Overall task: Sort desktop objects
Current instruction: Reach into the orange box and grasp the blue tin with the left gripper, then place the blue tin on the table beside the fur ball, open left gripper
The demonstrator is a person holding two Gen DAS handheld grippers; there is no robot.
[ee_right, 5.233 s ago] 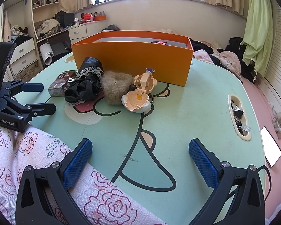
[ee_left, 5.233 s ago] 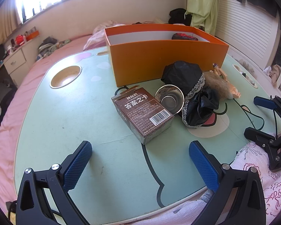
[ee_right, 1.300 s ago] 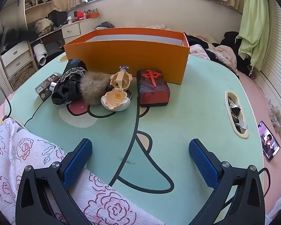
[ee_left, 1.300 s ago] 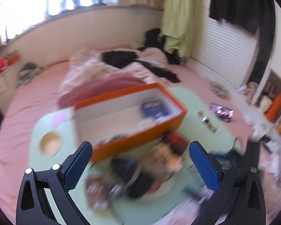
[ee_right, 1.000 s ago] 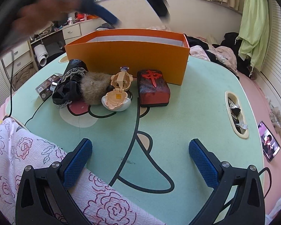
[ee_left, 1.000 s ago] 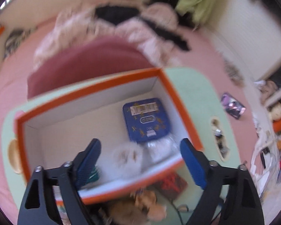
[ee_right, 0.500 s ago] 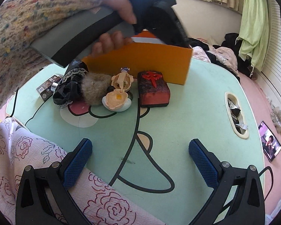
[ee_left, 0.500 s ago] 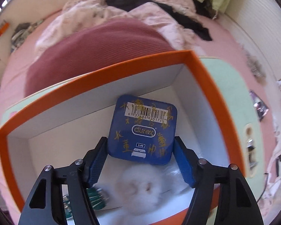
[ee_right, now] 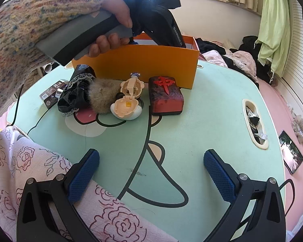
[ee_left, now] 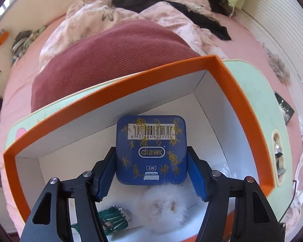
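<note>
Bedroom setup: mint-green tabletop with a cartoon print, sitting over a pink bed, cluttered with clothes behind. Orange box with white inner walls stands toward the far edge of the tabletop. Left gripper points steeply down into the box, jaws closing around a blue tin with a barcode label and gold script; the blue pads sit right at the tin's two side edges, contact looks made but I can't confirm firm pressure. Tin lies near the box's far right corner, by the back wall. Just nearer in the box: a white fluffy ball and a green packet. From the right wrist view, a hand in a speckled knit sleeve holds that tool over the box. Right gripper hovers at the near edge of the tabletop, jaws wide apart, nothing between them. On the tabletop in front of the box, left to right: brown card box, black lace-trimmed cloth, tan fur ball, cream flip-open toy, red-and-black block.
</note>
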